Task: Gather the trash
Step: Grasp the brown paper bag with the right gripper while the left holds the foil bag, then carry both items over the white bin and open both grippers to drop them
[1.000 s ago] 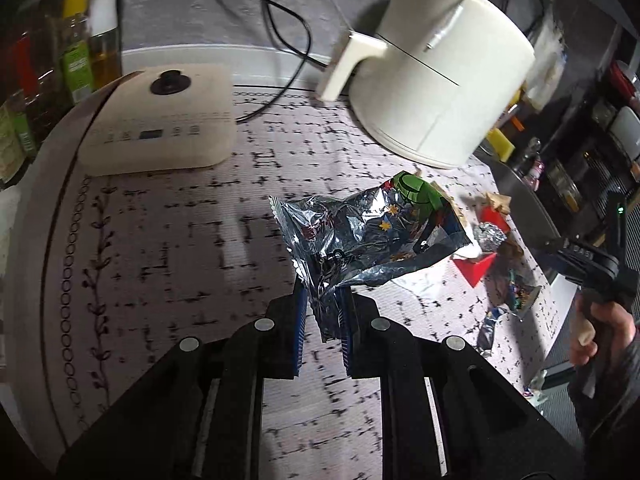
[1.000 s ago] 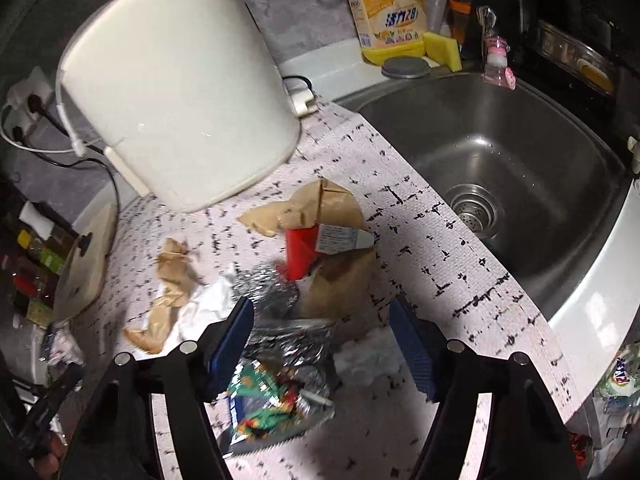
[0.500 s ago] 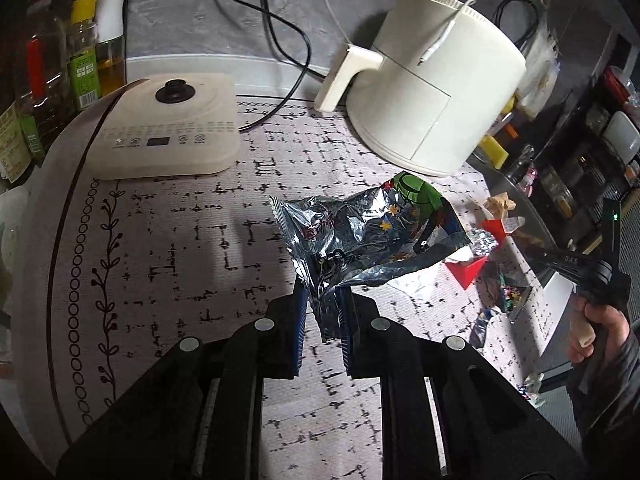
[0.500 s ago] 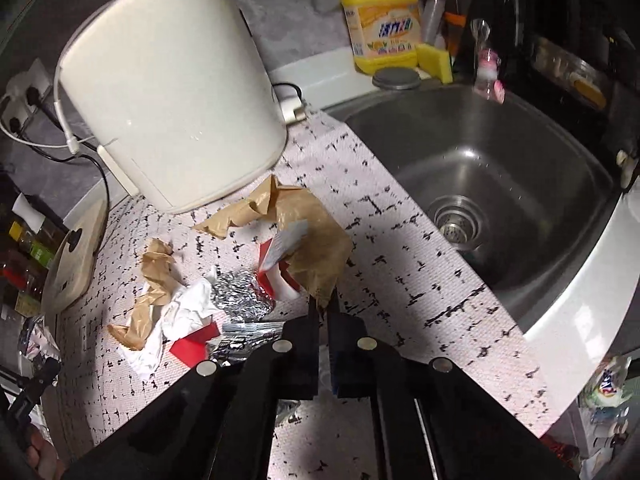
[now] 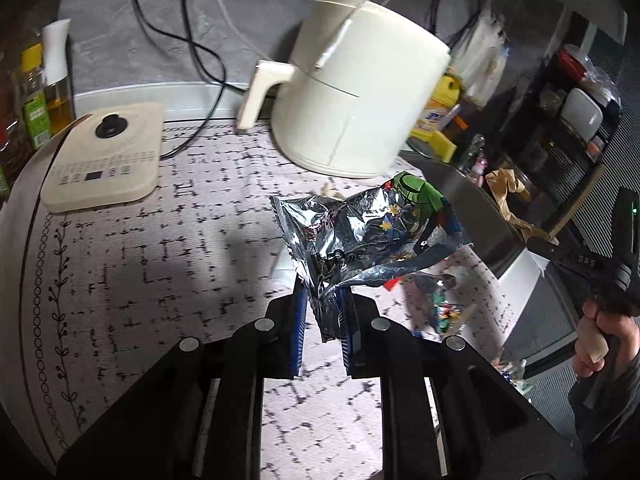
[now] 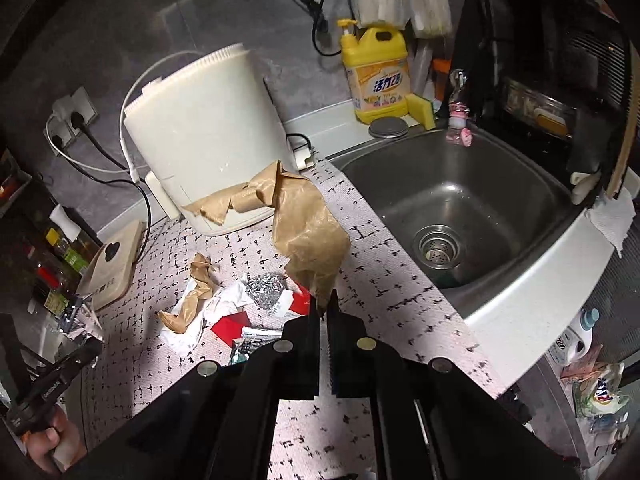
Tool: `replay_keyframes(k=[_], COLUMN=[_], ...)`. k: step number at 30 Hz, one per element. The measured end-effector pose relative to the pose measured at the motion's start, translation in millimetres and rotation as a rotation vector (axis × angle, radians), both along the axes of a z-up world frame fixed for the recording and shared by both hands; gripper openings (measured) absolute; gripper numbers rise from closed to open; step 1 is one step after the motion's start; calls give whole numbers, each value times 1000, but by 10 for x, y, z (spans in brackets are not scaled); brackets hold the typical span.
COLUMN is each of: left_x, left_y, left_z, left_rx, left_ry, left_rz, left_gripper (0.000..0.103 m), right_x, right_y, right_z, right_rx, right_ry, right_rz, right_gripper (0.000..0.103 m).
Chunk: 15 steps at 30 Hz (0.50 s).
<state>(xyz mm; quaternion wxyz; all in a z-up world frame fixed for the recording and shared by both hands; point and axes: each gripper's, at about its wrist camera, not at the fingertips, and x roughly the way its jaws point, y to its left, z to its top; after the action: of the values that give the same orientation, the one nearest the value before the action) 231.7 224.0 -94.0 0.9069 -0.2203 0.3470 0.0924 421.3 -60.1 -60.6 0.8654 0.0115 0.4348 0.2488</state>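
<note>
The right gripper (image 6: 325, 312) is pinching the brown paper (image 6: 310, 232) by its lower tip, and it is hanging upward, above the trash pile (image 6: 240, 308) left of the sink (image 6: 452, 184). The left gripper (image 5: 322, 312) is clamping the foil bag (image 5: 368, 232).

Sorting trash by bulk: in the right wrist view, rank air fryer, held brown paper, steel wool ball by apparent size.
1. Air fryer
2. Brown paper, though nearer the camera
3. Steel wool ball
</note>
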Motion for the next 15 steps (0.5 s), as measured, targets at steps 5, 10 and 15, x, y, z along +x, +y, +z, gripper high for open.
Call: replay_keyframes(k=[5, 10, 15], left_x=[129, 241, 345], left_y=[-328, -747, -1251], left_z=[74, 104, 84], left_rx=[5, 5, 6], left_ry=[-14, -12, -1], left_rz=[-64, -142, -231], left_gripper=[15, 15, 15], right_x=[-209, -437, -741], right_y=[-403, -920, -1533], right_z=[115, 122, 18], right_rx=[10, 17, 9], right_ry=[-3, 15, 49], right_rz=[-38, -95, -170], right_gripper=[4, 4, 4])
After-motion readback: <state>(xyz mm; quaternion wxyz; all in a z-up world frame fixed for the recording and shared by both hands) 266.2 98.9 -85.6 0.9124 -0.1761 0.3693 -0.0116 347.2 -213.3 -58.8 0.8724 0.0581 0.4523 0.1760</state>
